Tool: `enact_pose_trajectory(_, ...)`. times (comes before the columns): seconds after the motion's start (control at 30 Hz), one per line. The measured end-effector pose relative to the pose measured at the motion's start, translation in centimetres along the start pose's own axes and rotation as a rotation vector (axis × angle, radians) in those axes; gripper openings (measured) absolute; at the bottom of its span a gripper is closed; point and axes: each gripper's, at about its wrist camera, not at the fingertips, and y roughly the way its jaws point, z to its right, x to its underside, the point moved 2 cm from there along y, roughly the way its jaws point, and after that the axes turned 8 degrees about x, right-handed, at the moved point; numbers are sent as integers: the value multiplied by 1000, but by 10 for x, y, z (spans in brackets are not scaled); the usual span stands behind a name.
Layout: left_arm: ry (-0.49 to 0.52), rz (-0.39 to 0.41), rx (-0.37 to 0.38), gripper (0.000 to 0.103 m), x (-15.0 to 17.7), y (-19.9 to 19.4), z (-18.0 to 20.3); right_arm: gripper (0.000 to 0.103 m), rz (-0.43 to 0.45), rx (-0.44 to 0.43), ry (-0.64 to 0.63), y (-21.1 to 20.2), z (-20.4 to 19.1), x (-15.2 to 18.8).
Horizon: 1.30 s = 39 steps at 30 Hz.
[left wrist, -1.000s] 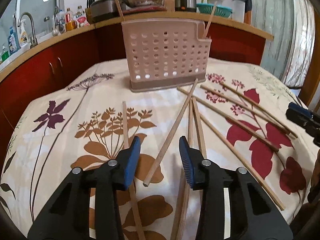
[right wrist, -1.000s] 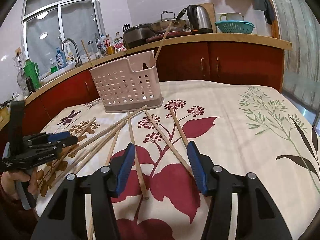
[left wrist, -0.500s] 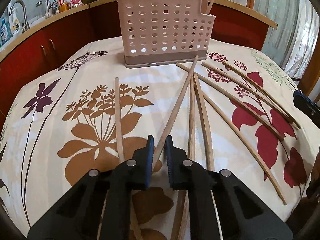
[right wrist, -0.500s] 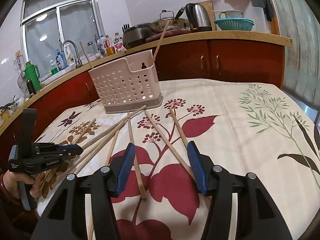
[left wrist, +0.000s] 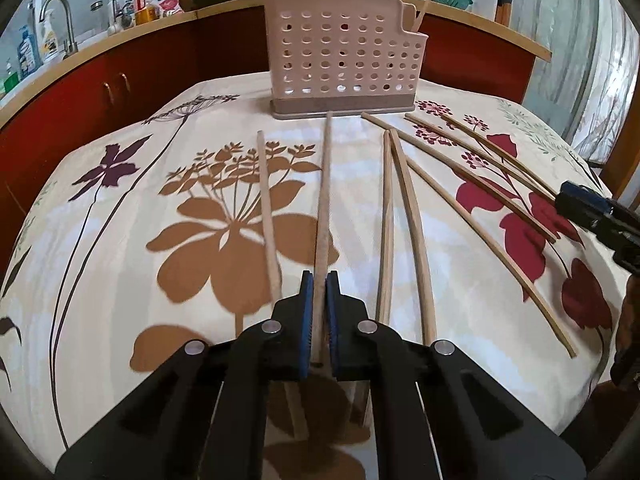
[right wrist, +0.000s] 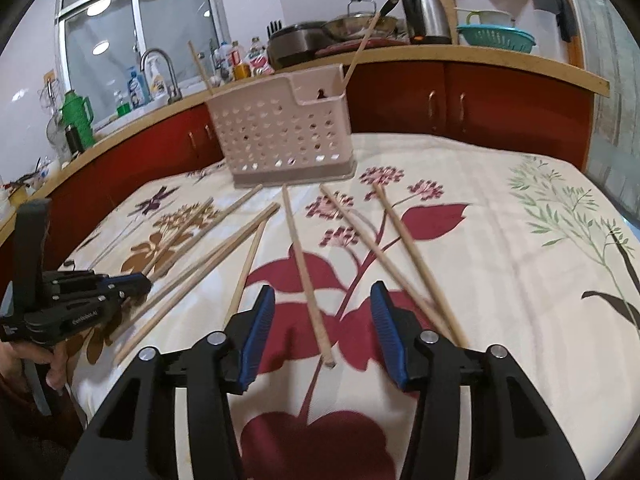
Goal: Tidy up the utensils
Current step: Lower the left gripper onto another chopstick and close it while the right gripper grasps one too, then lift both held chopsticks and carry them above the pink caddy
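Several wooden chopsticks lie scattered on the floral tablecloth (left wrist: 120, 208). A pink perforated utensil holder (left wrist: 344, 60) stands at the far middle of the table with two chopsticks (right wrist: 360, 46) upright in it; it also shows in the right wrist view (right wrist: 284, 132). My left gripper (left wrist: 319, 280) is shut on the near end of one chopstick (left wrist: 325, 184) that points toward the holder. My right gripper (right wrist: 322, 300) is open, low over the cloth, with one chopstick (right wrist: 306, 276) lying between its jaws.
Red cabinets and a wooden counter (right wrist: 480, 60) with a kettle, pots, bottles and a sink tap ring the table. The left gripper shows at the left of the right wrist view (right wrist: 80, 304). The table edge is near on both sides.
My left gripper closed on a chopstick, which has swung to point straight at the holder. My right gripper moved forward and down so a chopstick lies between its open jaws.
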Motion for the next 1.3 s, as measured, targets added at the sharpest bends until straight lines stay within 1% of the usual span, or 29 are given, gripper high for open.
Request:
enact_pose_trajectory(0.13,-9,6,4,7,3,-3,-3,41,-31,-3,-15,4,-5,6)
enact_pose_trajectory(0.23,-14,10,9,7,3,-3,-3,40,-45,9,-21,7,-7,6)
enact_pose_trajectory(0.33,-14,14,11,7,4,-4,-3,37,-82,25,-27,14,-6,8)
enact_pose_trajectory(0.37,-14,15,12,7,4,-4,-3,34,-102,27,-27,18,-6,10)
enact_pose_trajectory(0.43,-15,17,13,7,5,-4,-3,28,-103,40,-42,18,-6,12)
enact_pose_trajectory(0.47,-14,17,13,7,5,-4,-4,18,-104,50,-55,18,-6,13)
enact_pose_trajectory(0.5,-16,18,13,7,5,-4,-3,10,-107,45,-61,17,-5,13)
enact_pose_trajectory(0.7,-22,21,16,7,6,-6,-3,8,-107,27,-46,11,-2,17)
enact_pose_trajectory(0.77,-25,23,16,7,7,-7,-3,7,-95,29,-45,7,-2,16)
enact_pose_trajectory(0.93,-31,66,9,7,4,-20,-5,7,-32,48,-67,-13,-6,7)
enact_pose_trajectory(1.3,-27,181,5,7,-9,-57,-2,7,112,61,-78,-54,-10,-21)
